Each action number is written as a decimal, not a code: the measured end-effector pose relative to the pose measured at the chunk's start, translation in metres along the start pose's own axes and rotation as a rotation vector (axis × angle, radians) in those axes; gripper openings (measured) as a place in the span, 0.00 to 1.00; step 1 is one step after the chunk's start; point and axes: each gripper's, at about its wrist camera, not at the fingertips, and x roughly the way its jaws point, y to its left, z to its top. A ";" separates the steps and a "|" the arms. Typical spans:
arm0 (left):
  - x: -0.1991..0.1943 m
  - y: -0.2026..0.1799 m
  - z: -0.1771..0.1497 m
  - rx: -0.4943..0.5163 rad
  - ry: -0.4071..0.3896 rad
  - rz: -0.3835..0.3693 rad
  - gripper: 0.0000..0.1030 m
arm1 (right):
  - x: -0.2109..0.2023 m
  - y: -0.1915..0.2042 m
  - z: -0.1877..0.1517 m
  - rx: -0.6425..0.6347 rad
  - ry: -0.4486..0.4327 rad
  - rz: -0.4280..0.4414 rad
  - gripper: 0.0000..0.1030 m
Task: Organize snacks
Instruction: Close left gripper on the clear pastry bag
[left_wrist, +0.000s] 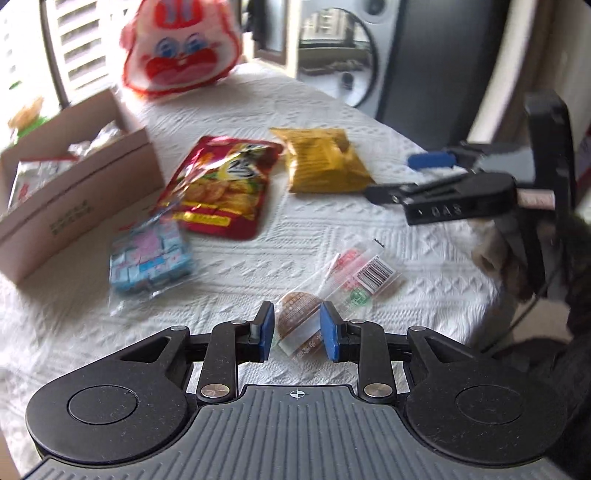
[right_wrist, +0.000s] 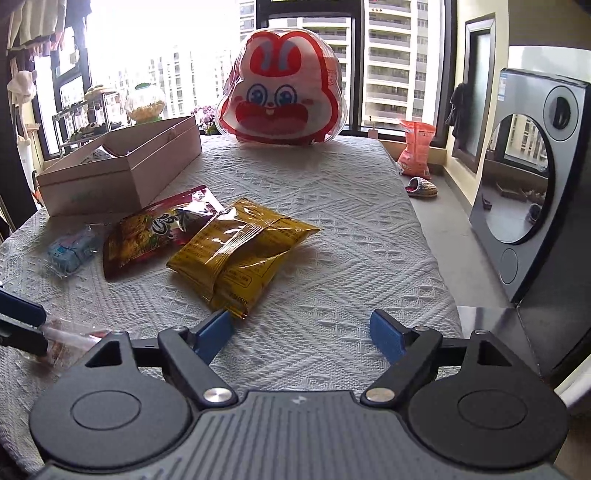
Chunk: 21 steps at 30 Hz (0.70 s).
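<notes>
Blue-padded, your left gripper (left_wrist: 297, 330) pinched a small brown wrapped snack (left_wrist: 295, 325) over the white tablecloth (left_wrist: 258, 266). Your right gripper (right_wrist: 301, 334) stood spread wide with nothing between its pads, just short of the yellow packet (right_wrist: 240, 251).

Cardboard box (right_wrist: 122, 173), at left: open, some wrapped packets inside, contents otherwise unclear.

On the cloth, left to right: blue candy bag (left_wrist: 149, 258), red packet (left_wrist: 225, 184), yellow packet.

Only the left view showed the clear barcoded packet (left_wrist: 358, 277).
</notes>
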 end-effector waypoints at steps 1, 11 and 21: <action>0.000 -0.003 0.000 0.027 -0.002 0.005 0.31 | 0.000 0.000 0.000 0.001 -0.001 0.000 0.81; -0.005 -0.018 0.003 0.199 0.083 0.019 0.31 | 0.000 0.001 -0.001 0.002 -0.002 0.000 0.81; 0.003 -0.031 0.012 0.201 0.067 -0.040 0.32 | 0.000 0.001 -0.001 0.003 -0.003 0.001 0.81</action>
